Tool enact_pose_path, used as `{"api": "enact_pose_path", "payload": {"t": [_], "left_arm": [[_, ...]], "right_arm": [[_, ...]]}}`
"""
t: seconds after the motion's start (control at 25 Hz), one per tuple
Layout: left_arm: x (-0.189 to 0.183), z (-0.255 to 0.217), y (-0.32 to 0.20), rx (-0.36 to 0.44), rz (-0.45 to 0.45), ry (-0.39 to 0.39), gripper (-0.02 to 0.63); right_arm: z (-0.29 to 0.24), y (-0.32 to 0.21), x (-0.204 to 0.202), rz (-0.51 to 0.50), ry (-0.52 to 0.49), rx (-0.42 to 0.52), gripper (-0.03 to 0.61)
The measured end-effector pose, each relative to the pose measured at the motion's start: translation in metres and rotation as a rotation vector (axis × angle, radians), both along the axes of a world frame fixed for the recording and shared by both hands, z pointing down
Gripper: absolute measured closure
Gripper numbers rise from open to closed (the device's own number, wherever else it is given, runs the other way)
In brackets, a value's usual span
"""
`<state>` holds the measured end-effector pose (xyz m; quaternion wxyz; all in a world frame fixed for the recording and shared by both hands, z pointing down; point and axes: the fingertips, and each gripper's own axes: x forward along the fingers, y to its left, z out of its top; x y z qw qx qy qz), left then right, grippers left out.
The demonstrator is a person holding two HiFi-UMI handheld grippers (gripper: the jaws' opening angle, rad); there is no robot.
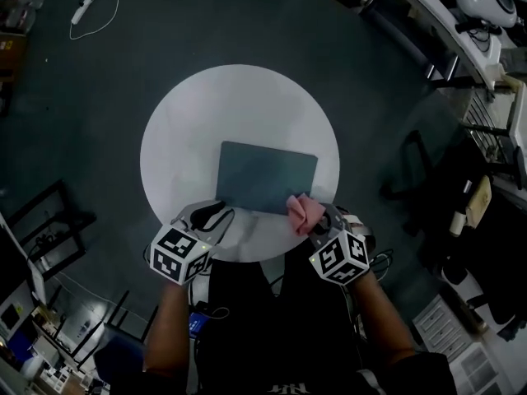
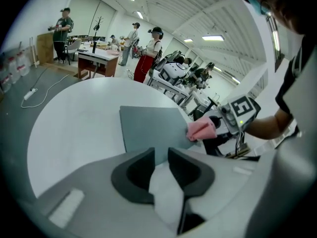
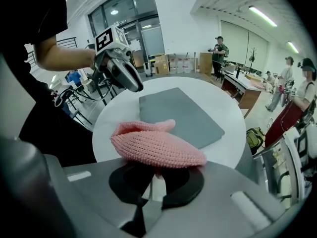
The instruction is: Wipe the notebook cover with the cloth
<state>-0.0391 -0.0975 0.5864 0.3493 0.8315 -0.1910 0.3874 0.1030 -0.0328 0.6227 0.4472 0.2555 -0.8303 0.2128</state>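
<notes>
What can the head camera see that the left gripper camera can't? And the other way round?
Only the head view shows the left gripper from outside, with its marker cube, and the person's left arm behind it. It also shows the whole round table from above.

Only the left gripper view shows that gripper's jaws close up, apart, with nothing between them. It also shows people standing far behind and the ceiling lights.

Both show the grey notebook lying on the table and the right gripper shut on the pink cloth.
</notes>
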Motion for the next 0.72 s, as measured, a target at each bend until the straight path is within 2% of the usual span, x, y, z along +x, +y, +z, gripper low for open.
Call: {"api": "enact_pose_path", "payload": {"t": [0.2,0.28,0.36,0.52,0.72], "left_arm": [[0.027,-0.021,0.008,0.047,0.006,0.058,0.531],[0.036,-0.039,0.012,0.059,-0.002,0.112,0.532],[0.045,-0.066,0.017,0.09,0.008,0.162,0.534],[0.053,-0.13,0.02,0.202,0.027,0.212,0.536],[0.05,-0.24,0.013,0.363,-0.024,0.314,0.559]], "right_arm": [[-0.006,0.015,0.04,-0.018,0.062,-0.01,0.549],[-0.023,0.012,0.041,-0.013,0.028,0.009,0.549],[-0.055,0.003,0.03,0.009,-0.072,0.042,0.545],[-0.143,-0.025,-0.009,-0.003,-0.271,0.175,0.543],[-0.273,-0.043,-0.051,-0.049,-0.473,0.306,0.545]]}}
